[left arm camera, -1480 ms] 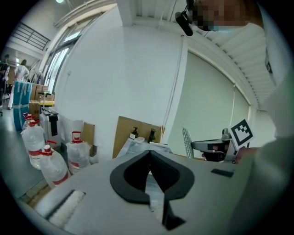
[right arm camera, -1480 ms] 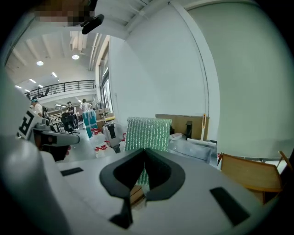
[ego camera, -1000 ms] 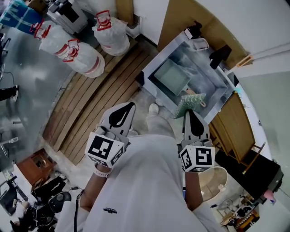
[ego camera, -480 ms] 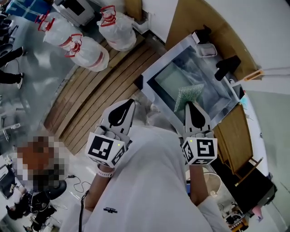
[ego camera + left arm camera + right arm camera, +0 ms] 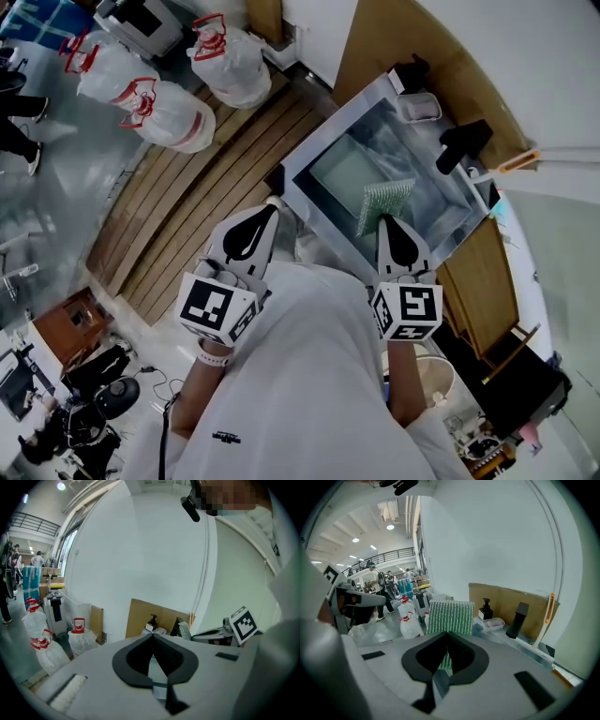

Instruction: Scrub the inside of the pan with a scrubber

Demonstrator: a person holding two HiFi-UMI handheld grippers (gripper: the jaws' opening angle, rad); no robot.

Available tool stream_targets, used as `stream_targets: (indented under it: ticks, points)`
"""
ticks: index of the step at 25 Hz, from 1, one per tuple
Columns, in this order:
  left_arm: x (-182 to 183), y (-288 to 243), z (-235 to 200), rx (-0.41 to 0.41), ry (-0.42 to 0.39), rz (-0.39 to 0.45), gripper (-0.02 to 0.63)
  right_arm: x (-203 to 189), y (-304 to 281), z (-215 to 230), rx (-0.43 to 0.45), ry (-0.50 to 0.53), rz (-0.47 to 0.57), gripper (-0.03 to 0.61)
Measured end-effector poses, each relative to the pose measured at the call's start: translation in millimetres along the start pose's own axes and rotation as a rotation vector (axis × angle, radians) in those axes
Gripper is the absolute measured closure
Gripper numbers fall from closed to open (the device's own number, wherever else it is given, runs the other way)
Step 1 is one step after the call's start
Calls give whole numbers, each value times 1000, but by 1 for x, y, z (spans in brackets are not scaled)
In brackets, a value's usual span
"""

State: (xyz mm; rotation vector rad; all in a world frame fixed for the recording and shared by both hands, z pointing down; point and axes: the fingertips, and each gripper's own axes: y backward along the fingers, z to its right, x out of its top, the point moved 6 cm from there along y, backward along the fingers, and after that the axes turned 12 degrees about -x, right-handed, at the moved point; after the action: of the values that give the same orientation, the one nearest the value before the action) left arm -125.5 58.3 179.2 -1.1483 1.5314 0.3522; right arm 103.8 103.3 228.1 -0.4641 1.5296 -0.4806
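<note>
The right tool [image 5: 447, 637] is clamped on the green scrubber [image 5: 449, 616] by its bottom edge only, so the scrubber could be bent over or pulled loose if pressed hard. The left tool [image 5: 153, 638], at 9 o'clock, is closed up with nothing in it. The pan [image 5: 343, 173] is seen in the sink [image 5: 319, 136] at 11 o'clock, not yet touched and not held, so it may be slid around.
</note>
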Motion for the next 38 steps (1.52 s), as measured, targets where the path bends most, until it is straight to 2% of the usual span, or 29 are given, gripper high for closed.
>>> stream_targets:
  ticks: [3,7,12,18,28,38]
  points:
    - [-1,-10,-4,-8,11,-12,609,-2,-12,2,12,15,-40,569]
    - [-15,-27,1,-20,52,-21,609,-12,-27,9,71,40,-72,569]
    - [-27,-53,-5,-35,104,-51,609,-20,-62,11,85,184,-128,569]
    - [-48,-85,-17,-49,122,-115,609,-53,-116,20,131,311,-240,569]
    - [-97,-129,-46,-57,145,-220,609,-127,-196,28,195,379,-416,569]
    - [-130,-163,-63,-49,162,-324,609,-161,-233,30,207,465,-487,569]
